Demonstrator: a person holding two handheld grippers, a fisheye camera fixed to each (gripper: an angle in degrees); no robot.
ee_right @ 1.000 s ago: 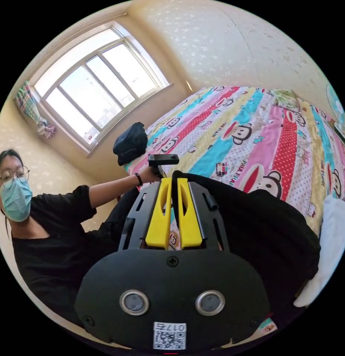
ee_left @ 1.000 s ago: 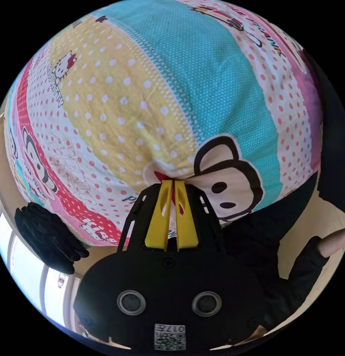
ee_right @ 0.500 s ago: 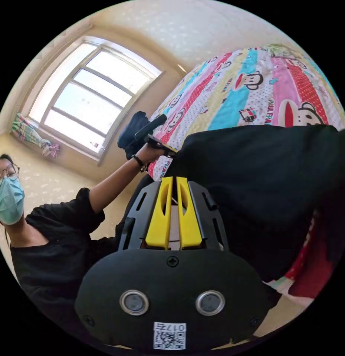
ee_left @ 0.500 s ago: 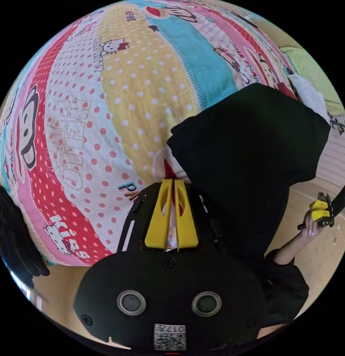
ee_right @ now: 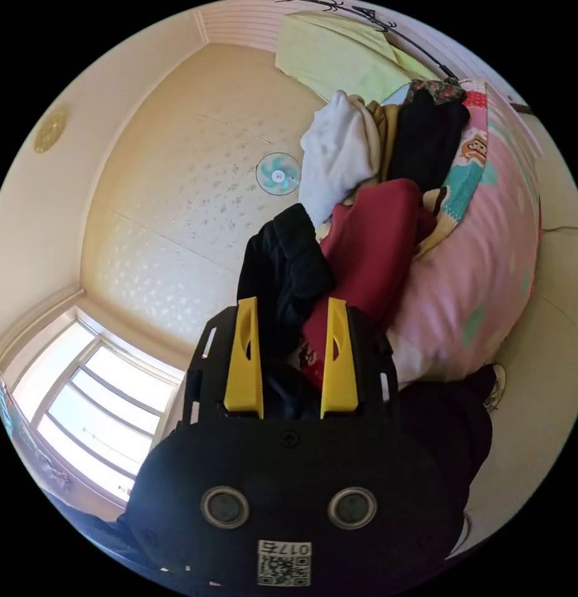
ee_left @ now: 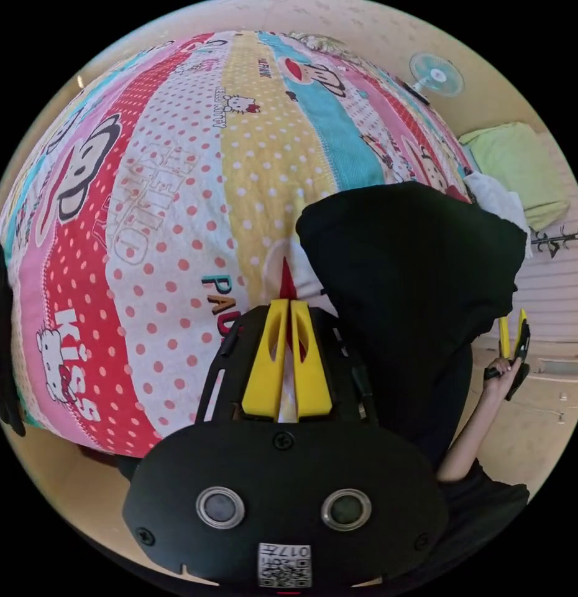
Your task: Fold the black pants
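Centrally in the left gripper view, the left gripper point(ee_left: 290, 306) has its yellow jaws pressed together over a bright cartoon-print sheet point(ee_left: 165, 205); whether they pinch any cloth cannot be told. Black pants point(ee_left: 413, 280) lie folded on the sheet at centre right. At the right edge, a hand point(ee_left: 501, 380) holds the right gripper point(ee_left: 513, 333).

In the right gripper view, the right gripper point(ee_right: 292, 306) has its jaws spread apart, gripping nothing. Above them, at centre and upper right, sits a pile of clothes: black point(ee_right: 283, 267), red point(ee_right: 370, 249) and white point(ee_right: 335, 155). A window point(ee_right: 96, 410) is at lower left.
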